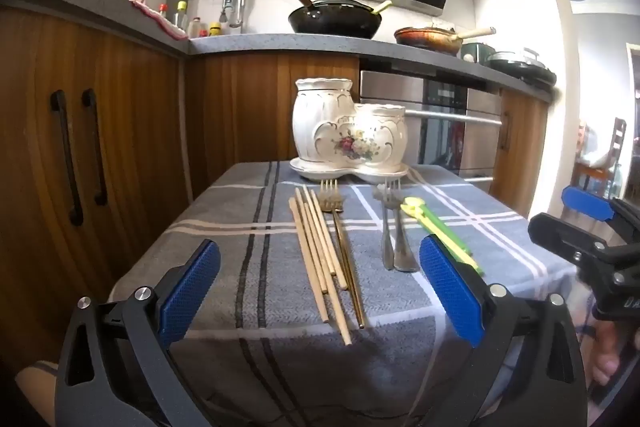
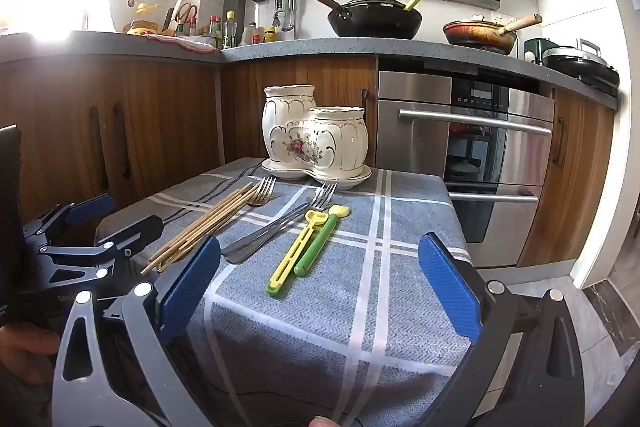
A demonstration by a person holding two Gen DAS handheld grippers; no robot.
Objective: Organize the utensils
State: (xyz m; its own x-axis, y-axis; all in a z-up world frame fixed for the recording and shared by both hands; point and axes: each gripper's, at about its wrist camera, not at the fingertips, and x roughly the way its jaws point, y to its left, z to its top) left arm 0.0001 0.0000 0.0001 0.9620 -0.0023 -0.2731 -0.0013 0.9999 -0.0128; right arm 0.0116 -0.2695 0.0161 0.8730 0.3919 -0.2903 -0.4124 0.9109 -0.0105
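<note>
On a grey checked cloth (image 1: pixel 248 267) lie several wooden chopsticks (image 1: pixel 320 259), a gold fork (image 1: pixel 340 227), two steel forks (image 1: pixel 392 235) and two small yellow and green plastic utensils (image 1: pixel 444 231). A white double ceramic holder (image 1: pixel 348 127) stands at the far edge on its saucer. My left gripper (image 1: pixel 320 291) is open, hovering over the near edge, chopsticks between its pads. My right gripper (image 2: pixel 320 287) is open above the near right part; the plastic utensils (image 2: pixel 308 247), steel forks (image 2: pixel 280 223), chopsticks (image 2: pixel 204 227), gold fork (image 2: pixel 262 191) and holder (image 2: pixel 316 135) lie ahead.
Wooden cabinets (image 1: pixel 80 147) stand left and behind the small table. A steel oven (image 2: pixel 480 155) is behind on the right. The counter above holds a black wok (image 1: pixel 336 19) and a pan (image 1: pixel 432 37). The floor drops off past the table's right edge (image 2: pixel 452 219).
</note>
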